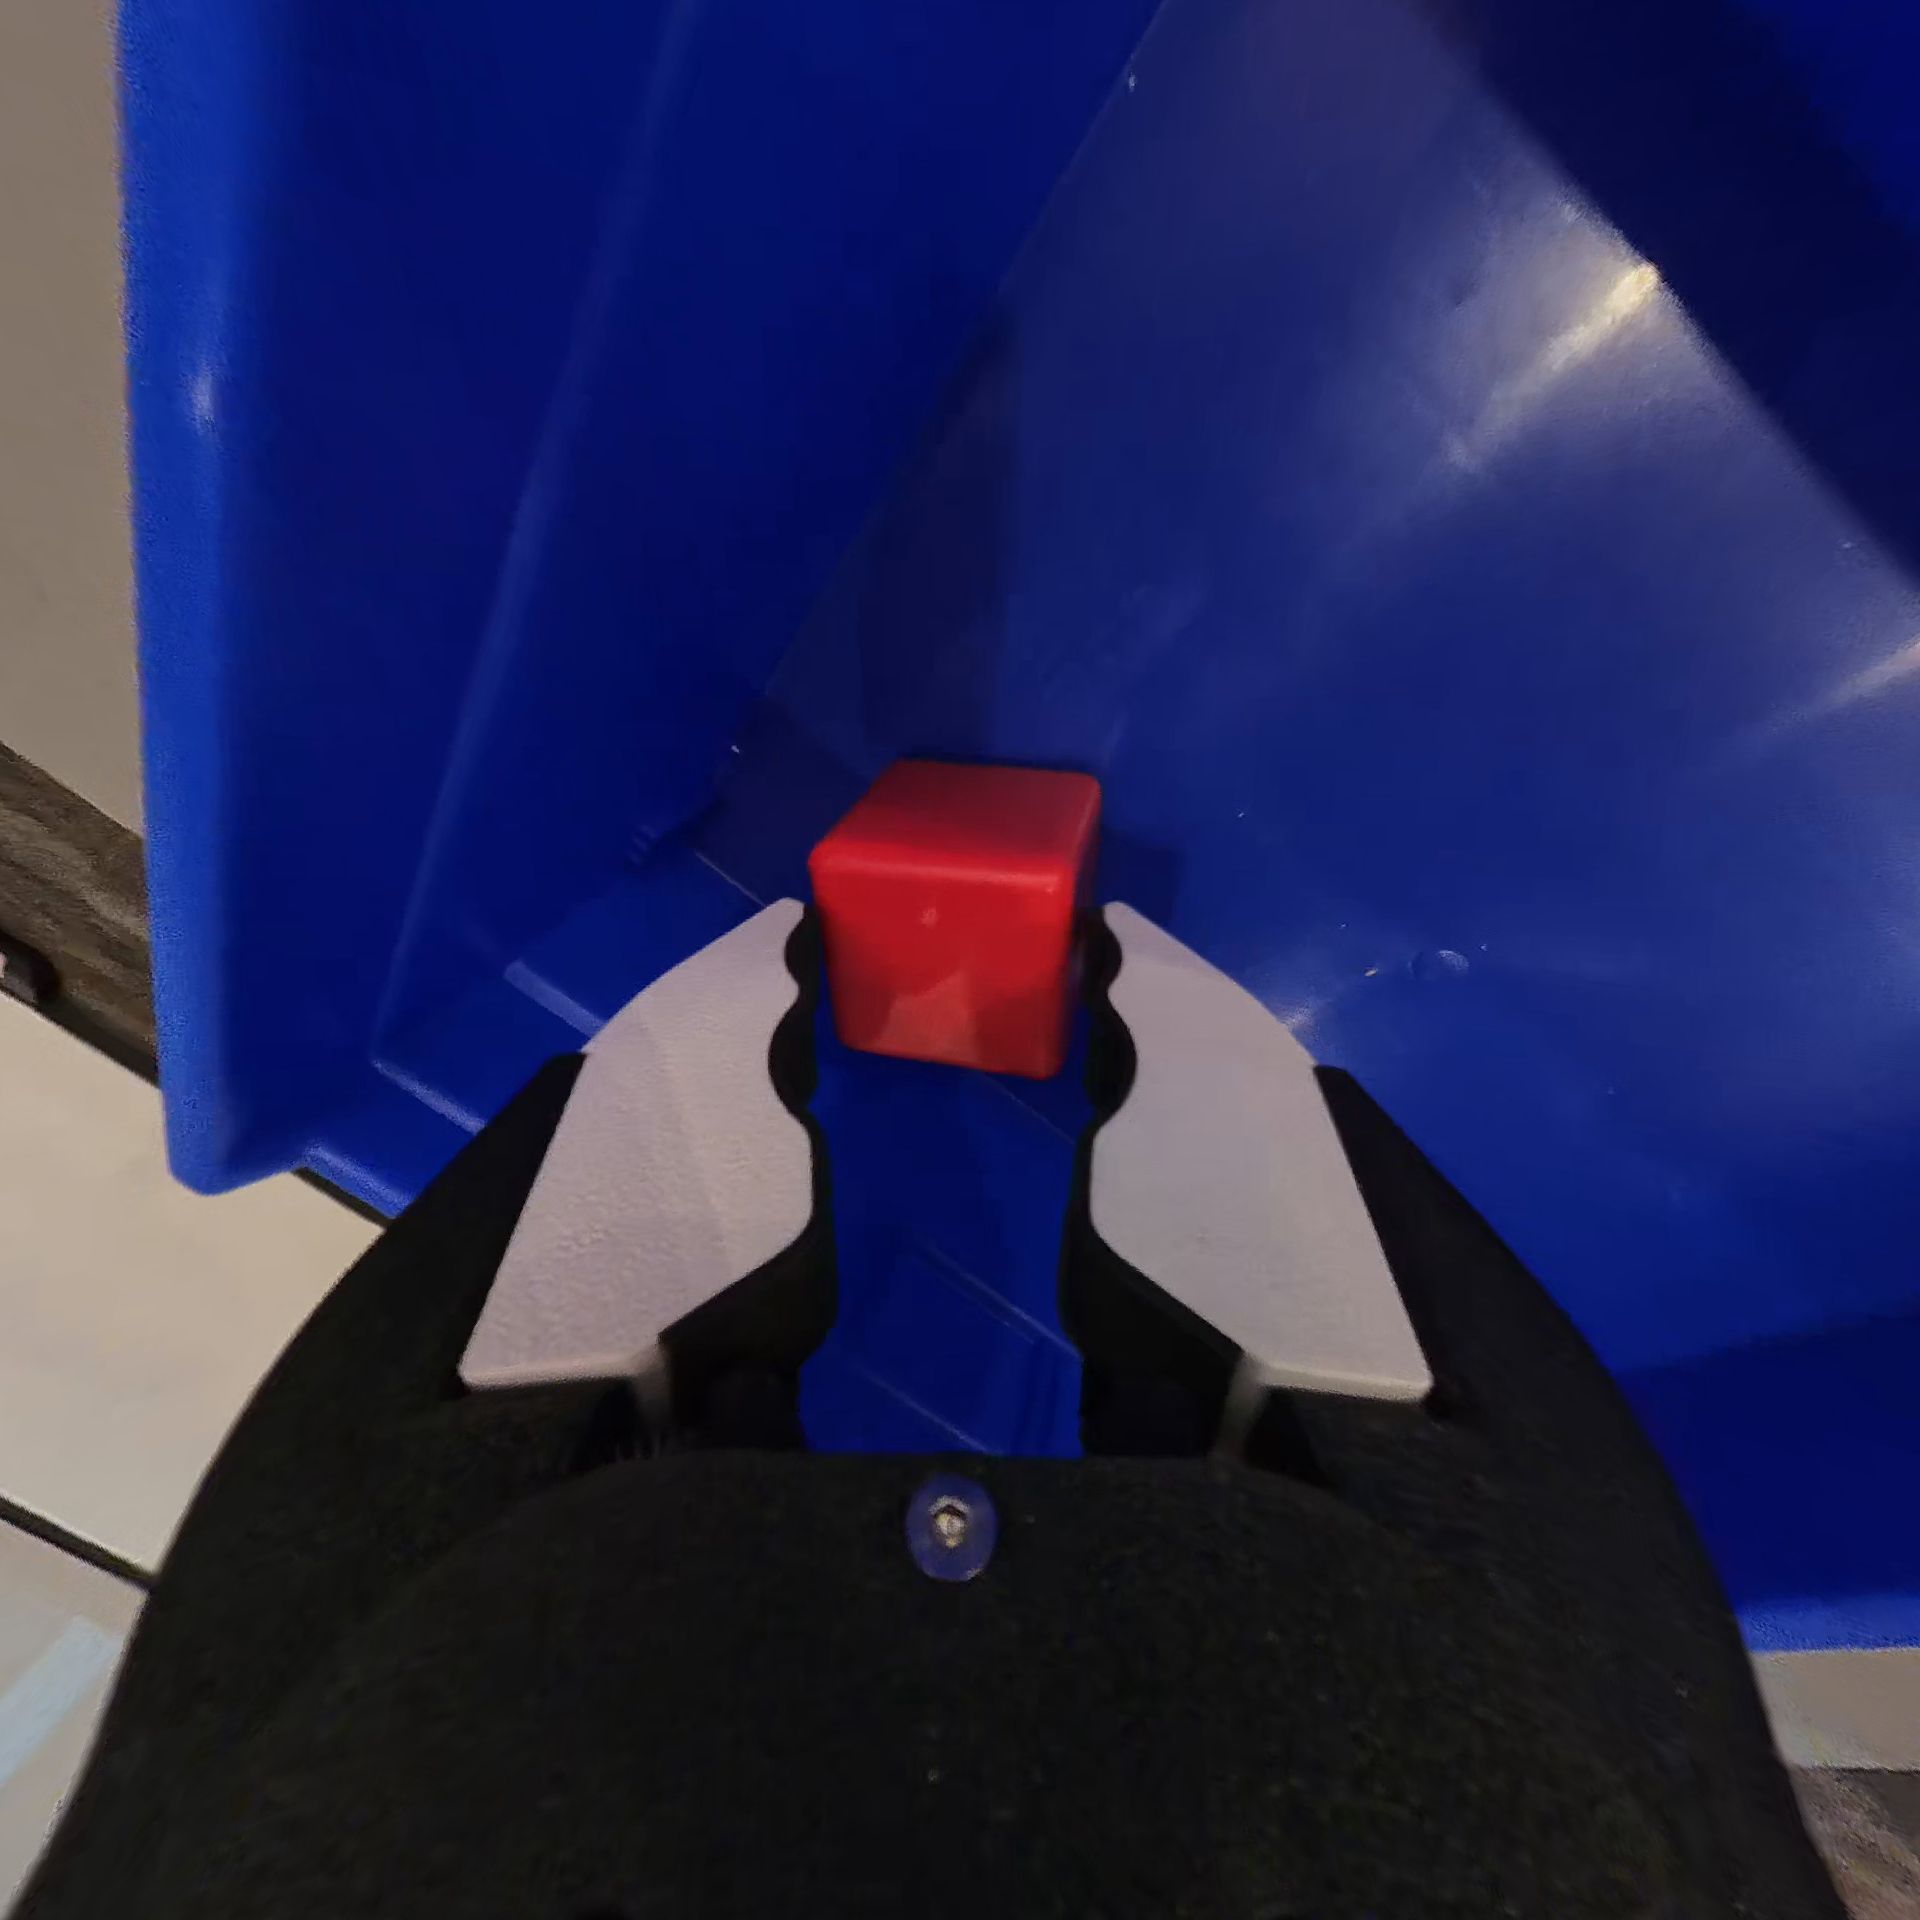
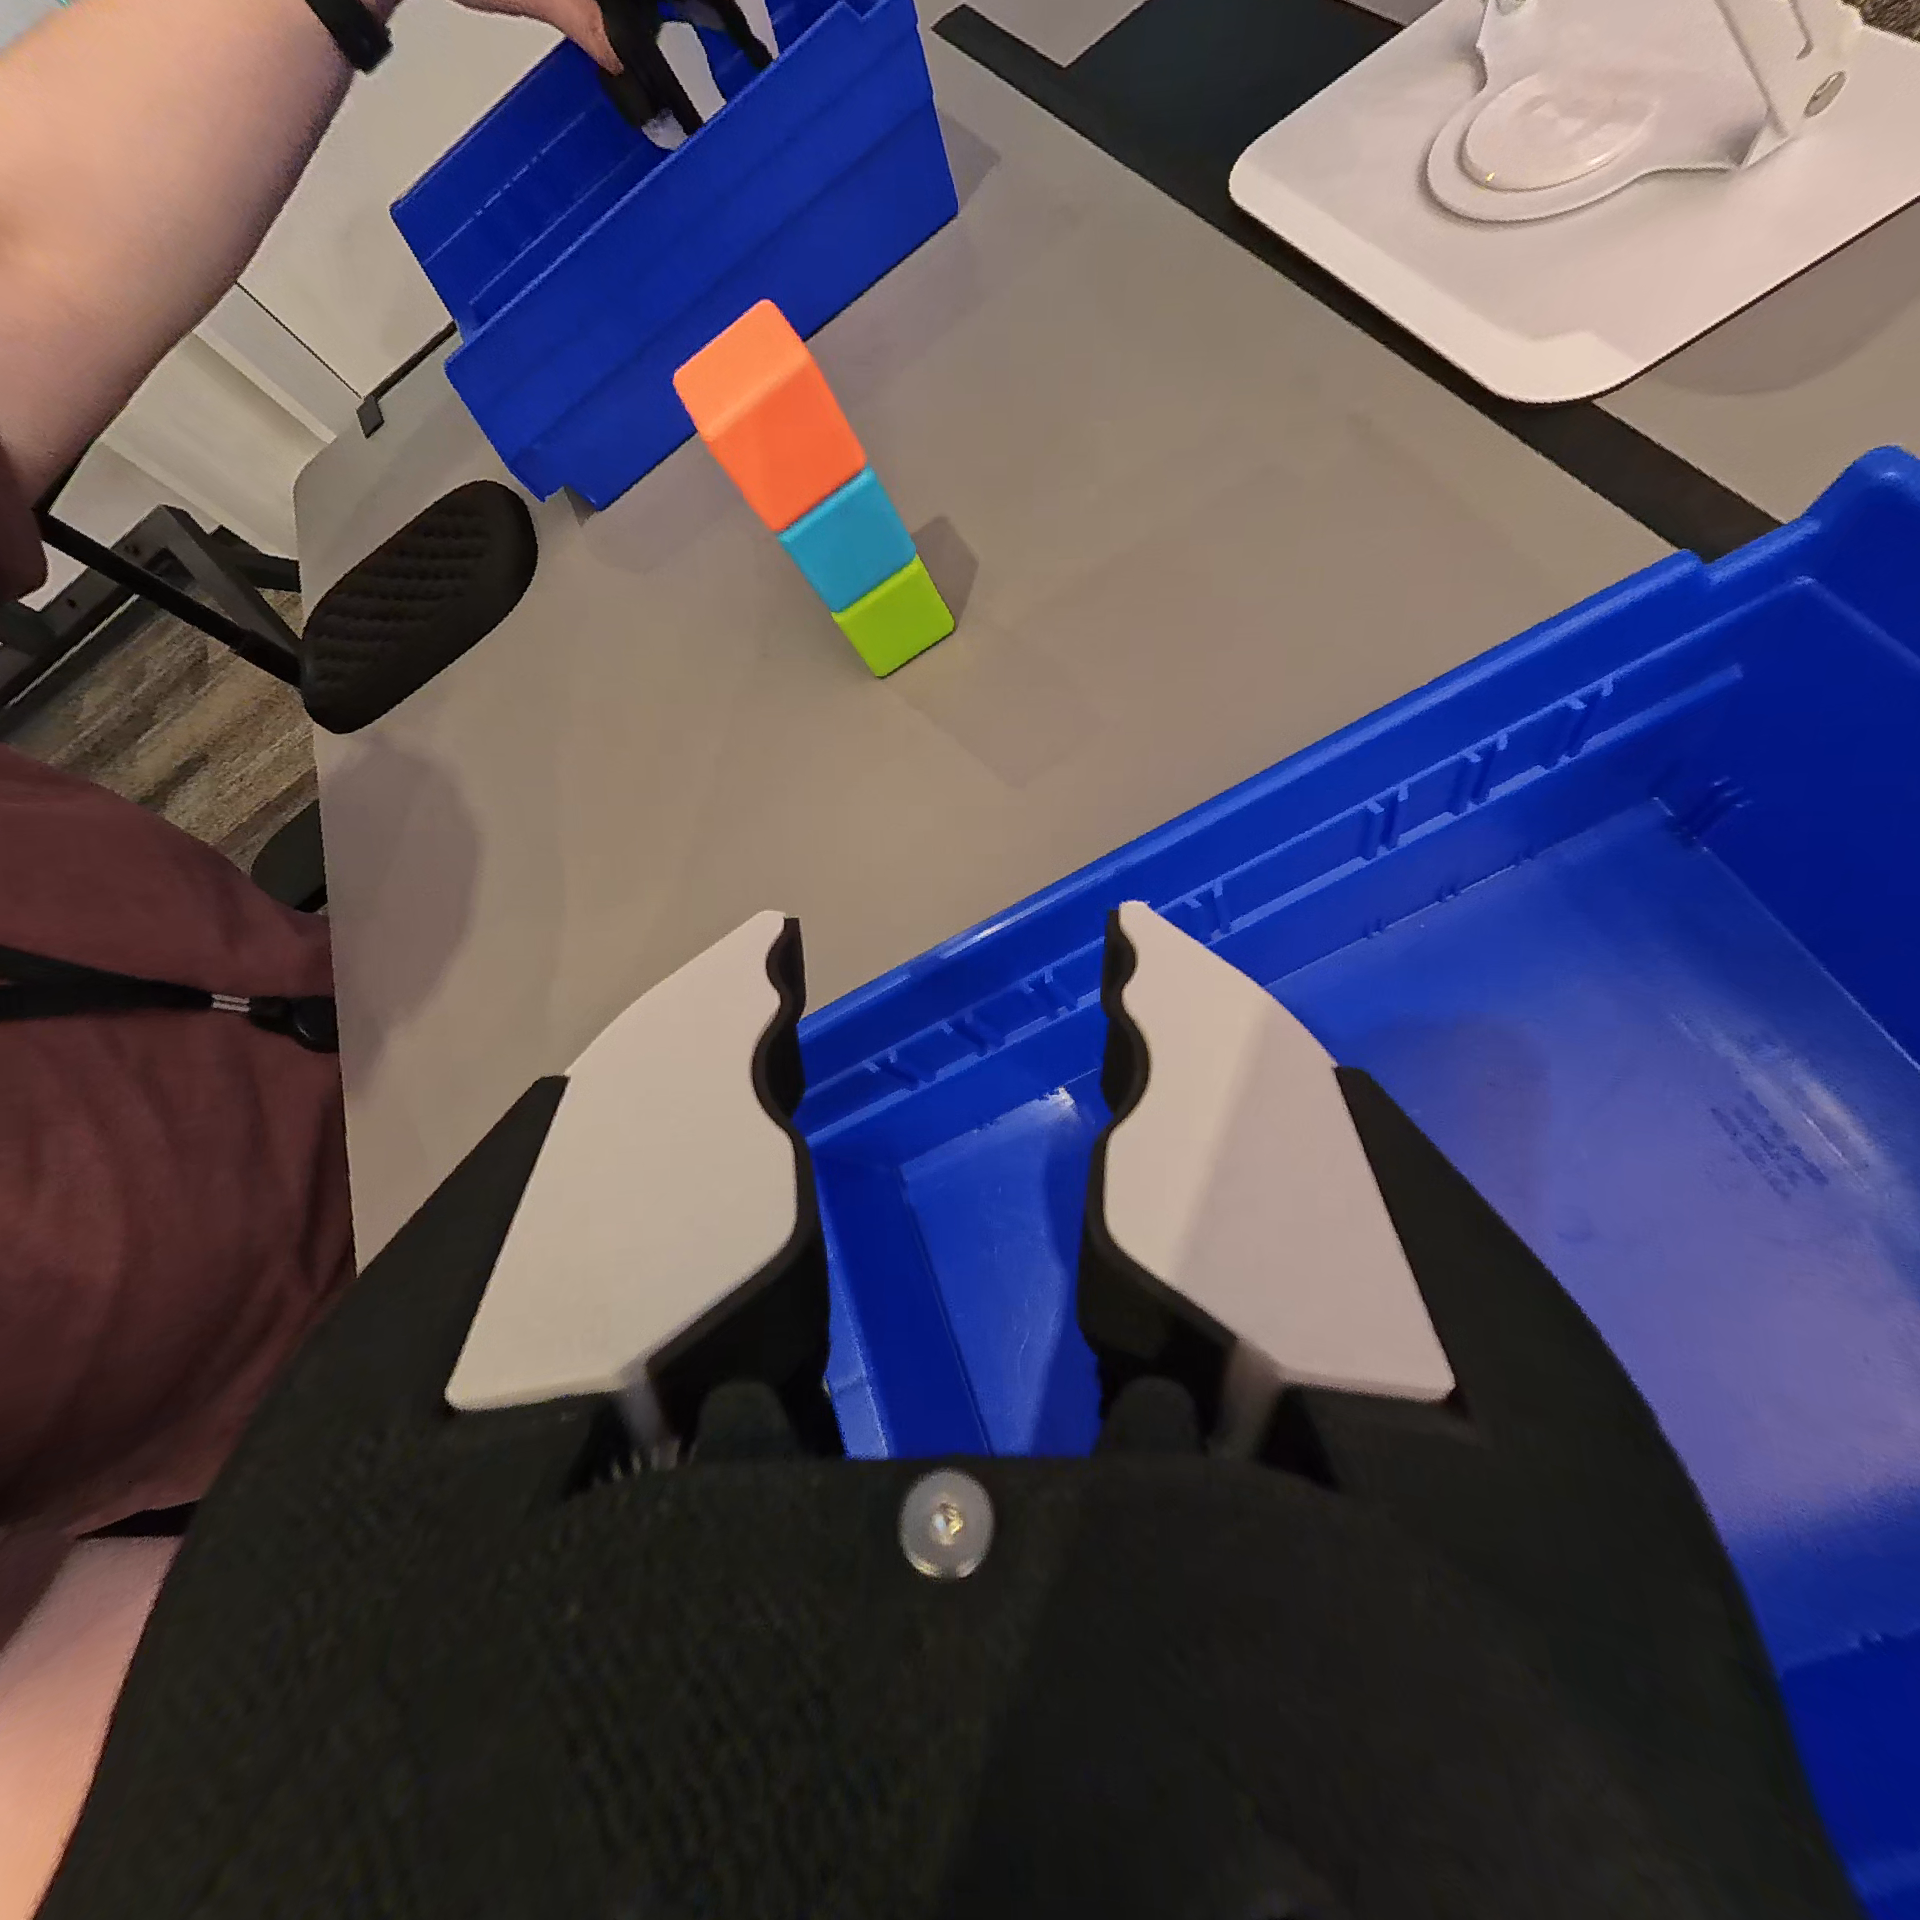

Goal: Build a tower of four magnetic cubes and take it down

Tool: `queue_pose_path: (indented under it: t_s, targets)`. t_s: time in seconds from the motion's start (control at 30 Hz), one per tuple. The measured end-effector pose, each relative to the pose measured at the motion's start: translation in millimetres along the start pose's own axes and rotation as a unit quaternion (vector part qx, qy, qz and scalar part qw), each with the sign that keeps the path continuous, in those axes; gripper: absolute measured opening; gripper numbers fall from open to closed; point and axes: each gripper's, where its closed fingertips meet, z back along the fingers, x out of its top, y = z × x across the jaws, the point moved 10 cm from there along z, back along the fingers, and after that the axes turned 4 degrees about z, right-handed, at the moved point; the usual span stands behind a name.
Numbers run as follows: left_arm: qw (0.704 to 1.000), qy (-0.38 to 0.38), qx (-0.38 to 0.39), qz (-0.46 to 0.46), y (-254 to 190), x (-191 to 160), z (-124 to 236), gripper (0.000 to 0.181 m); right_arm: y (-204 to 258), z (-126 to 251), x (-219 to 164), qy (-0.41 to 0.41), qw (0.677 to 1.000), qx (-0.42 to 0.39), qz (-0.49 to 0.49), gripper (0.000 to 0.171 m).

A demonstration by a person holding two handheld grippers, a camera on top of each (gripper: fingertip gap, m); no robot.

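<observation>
The right hand-held gripper (image 2: 954, 961) is hovering with its jaws apart and nothing between them, its tips lying over the near rim of a blue bin (image 2: 1558, 1039) whose inside is showing bare. Ahead of its tips on the grey table (image 2: 1143, 468), a tower is standing with an orange cube (image 2: 774, 416) topmost, a teal cube (image 2: 847, 537) under it and a green cube (image 2: 896, 618) lowest. Farther ahead and to the left, the left hand-held gripper (image 2: 655, 104) is reaching into a second blue bin (image 2: 675, 260), and a white stand (image 2: 1558, 187) is sitting far ahead to the right.
</observation>
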Motion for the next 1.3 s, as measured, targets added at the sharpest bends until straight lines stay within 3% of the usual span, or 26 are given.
queue_pose_path:
  t_s: [0.23,0.4,0.73,0.9,1.03,1.17,1.3]
  targets:
    - [1.0,-0.004,0.007,-0.005,-2.6,-1.3,6.4,0.047,0.4,3.8,1.1,-0.004,1.0,0.0,0.003,0.056]
    - [0.999,-0.022,0.029,-0.002,-0.1,-5.4,30.4,0.047,1.9,5.0,2.5,-0.005,1.0,0.001,0.009,0.056]
    - [0.985,-0.15,0.087,-0.008,-10.5,0.2,151.5,0.047,7.3,5.9,4.2,-0.005,1.0,0.004,0.02,0.056]
    - [0.966,-0.236,0.082,-0.06,-60.2,25.8,218.3,0.047,10.9,6.9,7.1,-0.009,1.0,0.006,0.027,0.056]
    - [0.945,-0.292,0.059,-0.134,-117.2,54.6,251.7,0.047,13.0,6.6,7.5,-0.006,1.0,0.006,0.03,0.056]
    - [0.92,-0.335,0.033,-0.2,-169.2,86.0,265.2,0.047,15.1,6.2,8.7,-0.006,0.999,0.008,0.034,0.056]
    - [0.916,-0.309,0.007,-0.256,-208.4,116.9,253.0,0.047,16.0,5.0,8.8,-0.002,0.999,0.009,0.037,0.056]
